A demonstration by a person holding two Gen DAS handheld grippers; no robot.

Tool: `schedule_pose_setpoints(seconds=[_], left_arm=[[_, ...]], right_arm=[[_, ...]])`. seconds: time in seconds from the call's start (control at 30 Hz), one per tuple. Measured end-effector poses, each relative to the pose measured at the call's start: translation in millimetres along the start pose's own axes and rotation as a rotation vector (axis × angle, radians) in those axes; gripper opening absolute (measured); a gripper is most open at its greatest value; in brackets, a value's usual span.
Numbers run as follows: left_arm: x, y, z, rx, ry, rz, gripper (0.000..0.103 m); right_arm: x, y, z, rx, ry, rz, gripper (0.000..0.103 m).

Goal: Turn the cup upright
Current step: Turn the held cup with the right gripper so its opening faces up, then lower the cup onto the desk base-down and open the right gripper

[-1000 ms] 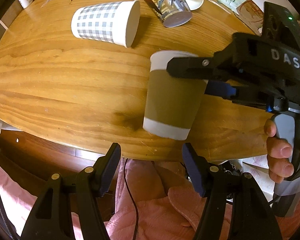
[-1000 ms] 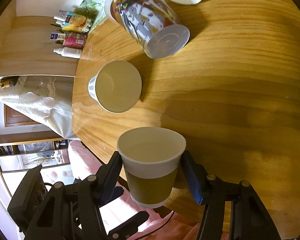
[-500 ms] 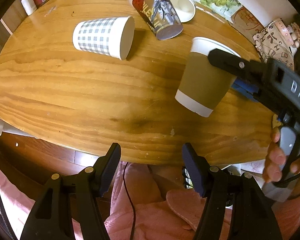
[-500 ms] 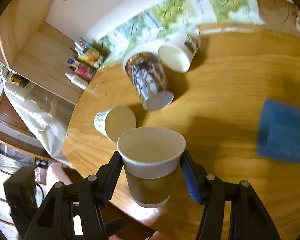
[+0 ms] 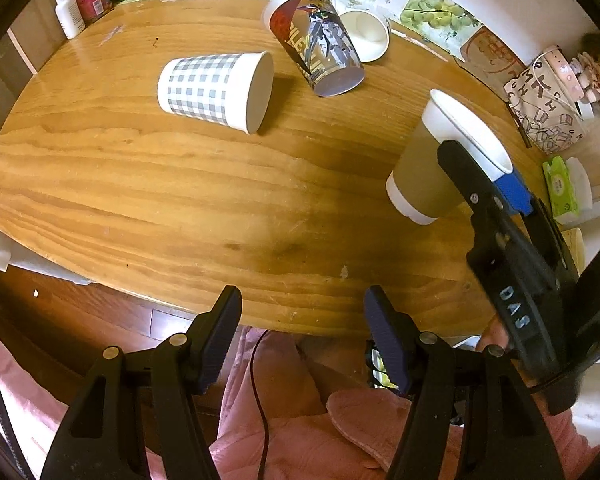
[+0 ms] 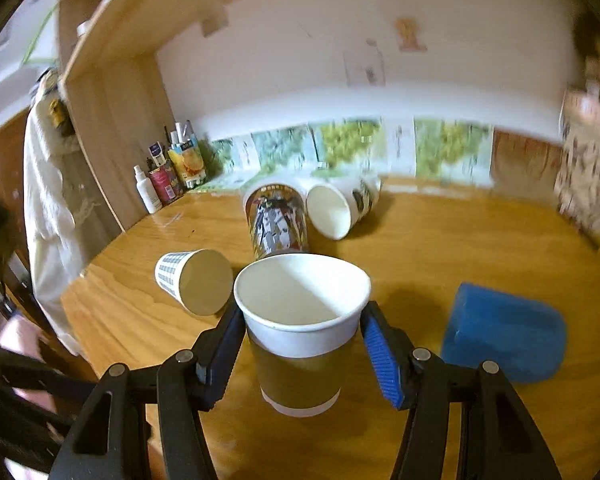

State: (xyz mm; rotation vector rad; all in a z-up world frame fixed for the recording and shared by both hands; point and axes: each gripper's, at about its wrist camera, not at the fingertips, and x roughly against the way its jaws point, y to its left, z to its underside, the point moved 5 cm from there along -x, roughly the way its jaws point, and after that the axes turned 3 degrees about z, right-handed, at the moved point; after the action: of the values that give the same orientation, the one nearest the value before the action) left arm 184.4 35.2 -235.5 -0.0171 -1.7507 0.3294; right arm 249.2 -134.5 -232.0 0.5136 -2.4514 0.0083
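The brown-sleeved paper cup (image 6: 302, 334) sits between the two fingers of the right gripper (image 6: 302, 336), clamped just below its white rim, mouth up and facing the camera. From the left wrist view the same cup (image 5: 432, 168) hangs over the right side of the wooden table (image 5: 180, 184), tilted, with its white base lifted off the wood. Whether the base touches the table cannot be told for certain.

The left gripper (image 5: 302, 340) hovers at the near table edge, its fingers spread wide and holding nothing.

To the far left a checked cup (image 5: 216, 90) lies on its side, mouth to the right. Beyond it a printed cup (image 5: 320, 56) lies tipped, touching a white cup (image 5: 366, 40) on its side behind it. A blue block (image 6: 504, 340) rests on the table just right of the held cup. Bottles (image 5: 84, 4) stand at the far left edge. A broad stretch of bare wood spreads between the checked cup and the near edge.
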Motion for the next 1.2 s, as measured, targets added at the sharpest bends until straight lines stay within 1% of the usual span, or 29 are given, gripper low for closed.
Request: schedule_pose_setpoints(seconds=[0.07,0.2,0.33,0.73,0.83,0.9,1.03,1.1,1.13,1.17,1.2], left_arm=[[-2.2,0.7,1.0,0.008,0.011,-0.007,0.068],[-5.9,0.0,2.2,0.013,0.021,-0.007,0.068],[-6.2,-2.3,4.1,0.009,0.018,-0.001,0.068],[-2.0,-6.5,10.1,-0.003,0.001,0.006,0.068],[1.9,-6.7,12.7,-0.005,-0.009,0.012,0.068],[5.4,-7.2,15.2,-0.005,-0.018,0.015,0.068],[12.8,-10.5,20.6,-0.016,-0.037,0.012,0.068],[16.2,-12.6,24.9,-0.031,-0.05,0.005,0.068],[17.9,-13.9,28.2,-0.038,-0.057,0.005,0.068],[18.8,-15.0,30.1,-0.039,-0.061,0.005,0.068],[20.4,-15.7,33.3,-0.038,-0.067,0.006,0.068]], right_arm=[[4.6,1.7,2.6,0.034,-0.046,0.0,0.06],[9.7,3.4,10.0,0.096,-0.106,0.02,0.06],[9.8,4.6,15.4,0.128,-0.124,0.023,0.061],[11.9,7.3,34.3,0.181,-0.107,0.003,0.063],[11.6,9.8,43.3,0.213,-0.081,-0.002,0.064],[14.7,10.9,47.3,0.224,-0.081,-0.002,0.064],[18.5,11.2,53.6,0.226,-0.05,-0.014,0.066],[20.8,10.5,56.6,0.224,-0.035,-0.01,0.07],[22.2,10.0,57.8,0.221,-0.026,-0.003,0.075],[23.4,9.4,58.6,0.219,-0.022,0.004,0.078],[26.8,9.2,60.1,0.217,-0.022,0.014,0.079]])
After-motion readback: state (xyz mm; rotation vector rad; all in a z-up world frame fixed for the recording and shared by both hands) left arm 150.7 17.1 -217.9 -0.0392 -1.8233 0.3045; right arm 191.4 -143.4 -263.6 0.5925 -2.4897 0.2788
